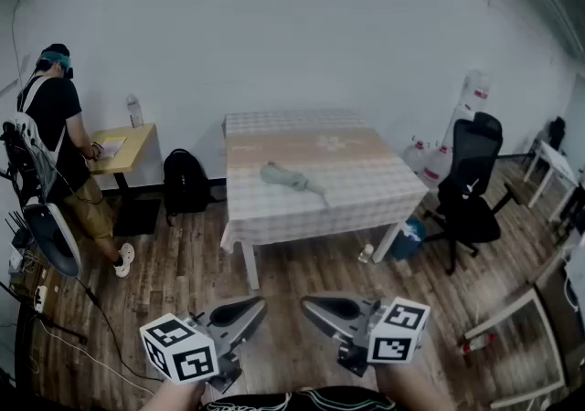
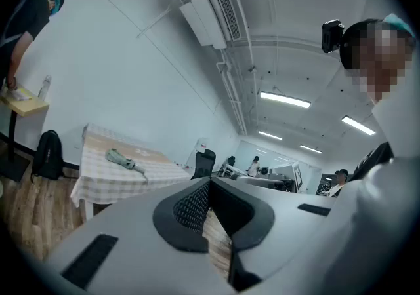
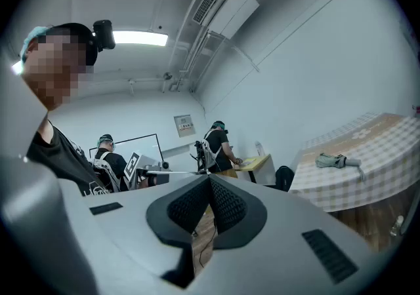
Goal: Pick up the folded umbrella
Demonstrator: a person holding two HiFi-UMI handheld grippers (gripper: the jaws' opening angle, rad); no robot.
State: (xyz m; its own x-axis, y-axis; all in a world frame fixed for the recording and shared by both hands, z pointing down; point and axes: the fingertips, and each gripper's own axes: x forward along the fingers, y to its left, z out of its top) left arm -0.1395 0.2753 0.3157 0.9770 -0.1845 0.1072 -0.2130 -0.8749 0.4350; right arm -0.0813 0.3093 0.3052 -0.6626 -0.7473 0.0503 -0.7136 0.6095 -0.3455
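Head view: the folded umbrella (image 1: 291, 179) lies flat on the table (image 1: 366, 194), near the front edge. It is at 12 o'clock from both grippers, well apart from them across the wood floor (image 1: 302, 268). The left gripper (image 1: 259, 306) and right gripper (image 1: 309, 305) are held low, and both are empty. The umbrella looks light, with soft, probably slick fabric over a stiff core. Its narrow handle end points to about 4 o'clock. Best hold is likely across the thick middle, since the handle end may pivot. The checked tablecloth could bunch or drag under the jaws. An office chair (image 1: 471, 181) sits at 3 o'clock of the table and a backpack (image 1: 186, 183) at 9 o'clock. A person (image 1: 57, 117) stands at a small desk (image 1: 123, 146) further left.

Left gripper view: the jaw tips are closed together with nothing between them. The umbrella (image 2: 125, 160) is at 10 o'clock, far off on the table (image 2: 105, 181).

Right gripper view: the jaws are fully closed and empty. The umbrella (image 3: 336, 160) is at 3 o'clock on the table (image 3: 371, 172). The room is an open office with a clear walk-up.
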